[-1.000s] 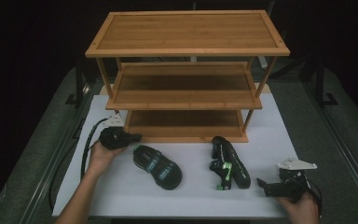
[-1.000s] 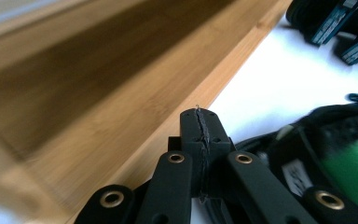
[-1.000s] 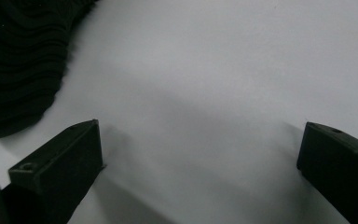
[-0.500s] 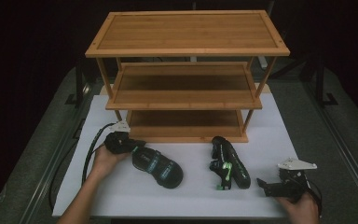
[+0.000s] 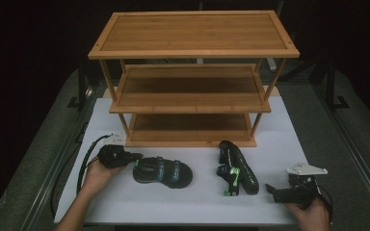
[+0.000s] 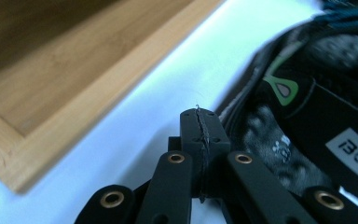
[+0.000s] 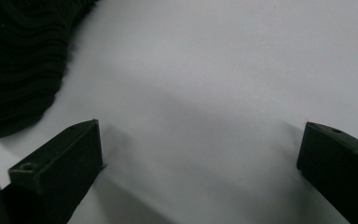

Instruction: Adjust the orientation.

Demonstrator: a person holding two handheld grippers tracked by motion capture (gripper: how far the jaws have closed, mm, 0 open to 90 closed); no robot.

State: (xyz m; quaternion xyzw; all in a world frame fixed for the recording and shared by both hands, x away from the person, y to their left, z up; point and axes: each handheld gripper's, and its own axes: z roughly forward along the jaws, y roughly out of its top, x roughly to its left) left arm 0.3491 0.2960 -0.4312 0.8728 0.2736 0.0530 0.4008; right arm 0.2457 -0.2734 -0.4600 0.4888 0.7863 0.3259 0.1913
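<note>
Left claw [image 5: 136, 156] reached the sandal [image 5: 164, 172], hiding its heel.

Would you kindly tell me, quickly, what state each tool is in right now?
Left tool: closed, holding nothing, beside the left sandal.
Right tool: open, holding nothing, over the white table.
</note>
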